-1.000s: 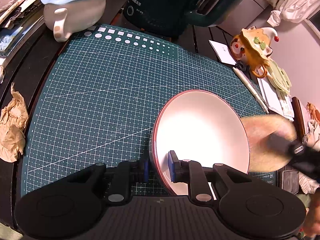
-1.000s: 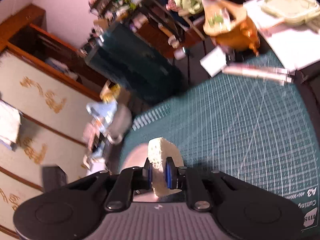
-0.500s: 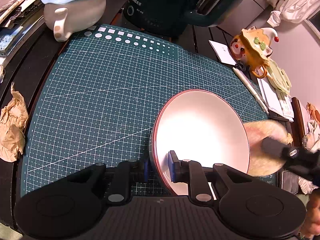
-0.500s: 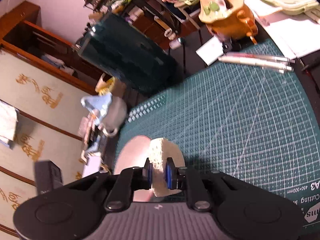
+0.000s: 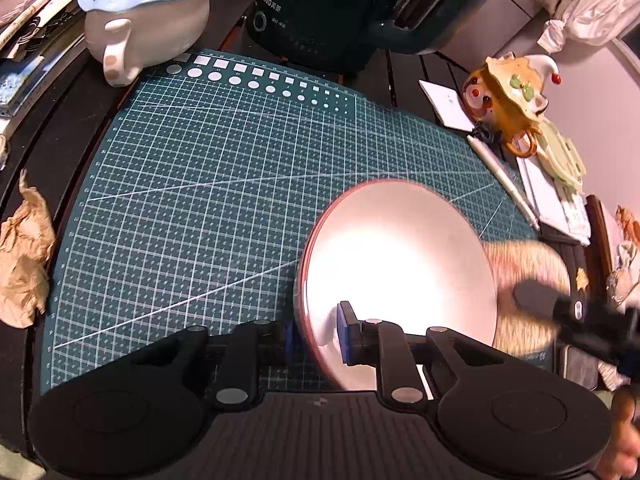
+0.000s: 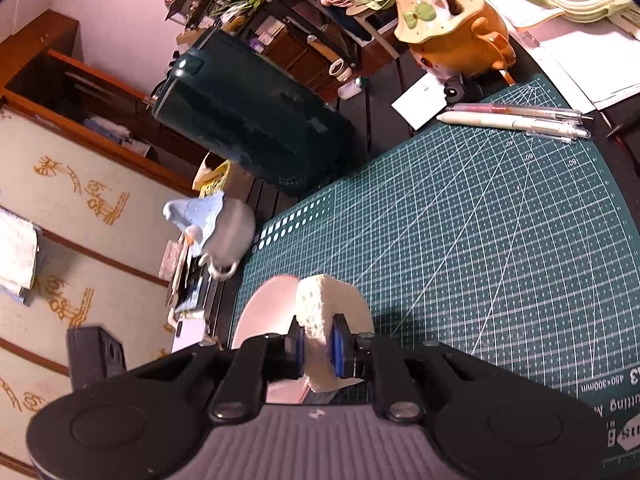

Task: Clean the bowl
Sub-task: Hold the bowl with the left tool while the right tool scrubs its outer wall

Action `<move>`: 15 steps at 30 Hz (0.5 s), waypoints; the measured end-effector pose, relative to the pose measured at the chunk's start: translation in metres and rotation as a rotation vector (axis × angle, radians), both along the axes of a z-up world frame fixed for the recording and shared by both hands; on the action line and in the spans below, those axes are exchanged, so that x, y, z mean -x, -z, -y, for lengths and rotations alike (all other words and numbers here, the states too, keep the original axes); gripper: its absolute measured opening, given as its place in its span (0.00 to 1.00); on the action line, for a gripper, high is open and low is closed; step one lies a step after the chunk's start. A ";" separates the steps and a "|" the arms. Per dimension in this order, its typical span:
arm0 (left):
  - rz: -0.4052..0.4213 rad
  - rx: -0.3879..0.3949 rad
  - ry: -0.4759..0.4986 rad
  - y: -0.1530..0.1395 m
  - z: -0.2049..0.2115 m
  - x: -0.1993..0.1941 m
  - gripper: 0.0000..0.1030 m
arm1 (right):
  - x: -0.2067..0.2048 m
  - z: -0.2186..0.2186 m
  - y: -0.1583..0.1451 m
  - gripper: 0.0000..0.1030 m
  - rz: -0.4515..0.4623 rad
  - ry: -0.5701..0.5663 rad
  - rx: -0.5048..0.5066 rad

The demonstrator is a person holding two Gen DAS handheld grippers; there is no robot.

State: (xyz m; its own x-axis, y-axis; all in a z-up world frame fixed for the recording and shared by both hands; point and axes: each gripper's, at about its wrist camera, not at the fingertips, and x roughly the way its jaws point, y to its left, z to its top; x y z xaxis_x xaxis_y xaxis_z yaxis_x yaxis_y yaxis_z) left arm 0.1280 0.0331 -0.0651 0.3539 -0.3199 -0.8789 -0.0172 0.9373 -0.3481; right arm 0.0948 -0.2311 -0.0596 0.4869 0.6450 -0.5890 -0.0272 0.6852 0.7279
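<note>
While the left gripper (image 5: 314,334) clamps the near-left rim of the bowl (image 5: 396,268), one pad outside the wall and one inside, the bowl stands tilted on the green cutting mat (image 5: 208,184), its pale inside turned up and to the left. It sits toward the near right part of the mat, with bare grid to its left and far side.

Far left on the table stands a grey mug with a blue lid (image 5: 148,28), and at the left edge lies crumpled brown paper (image 5: 24,252); neither is near the work. A dark green appliance (image 5: 320,12) stands beyond the mat.

Further right, the right gripper (image 6: 316,346) has its jaws nearly closed on a pale sponge (image 6: 324,320), which is pinched thin between the pads and bulges out ahead of them. In the left wrist view the sponge shows as a blur against the bowl's right outer wall, so the step in hand looks like scrubbing the outside.

To do it well, I would hold the rim grip firm and the tilt steady, since a thin rim could slip sideways under the push. Press with the sponge's bulging face, not the pads, and sweep along the curve of the wall. An orange character mug (image 5: 508,96) and pens (image 6: 516,118) lie far right, so strokes should stay short.
</note>
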 end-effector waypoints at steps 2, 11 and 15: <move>0.016 0.008 -0.011 0.001 -0.003 -0.003 0.18 | 0.005 -0.003 0.000 0.13 0.000 -0.027 0.006; 0.038 0.006 -0.011 -0.009 -0.008 -0.001 0.18 | 0.004 -0.001 0.000 0.13 0.001 -0.012 0.018; 0.029 0.001 -0.021 -0.014 -0.014 0.008 0.18 | 0.004 0.000 -0.001 0.13 0.005 -0.012 0.022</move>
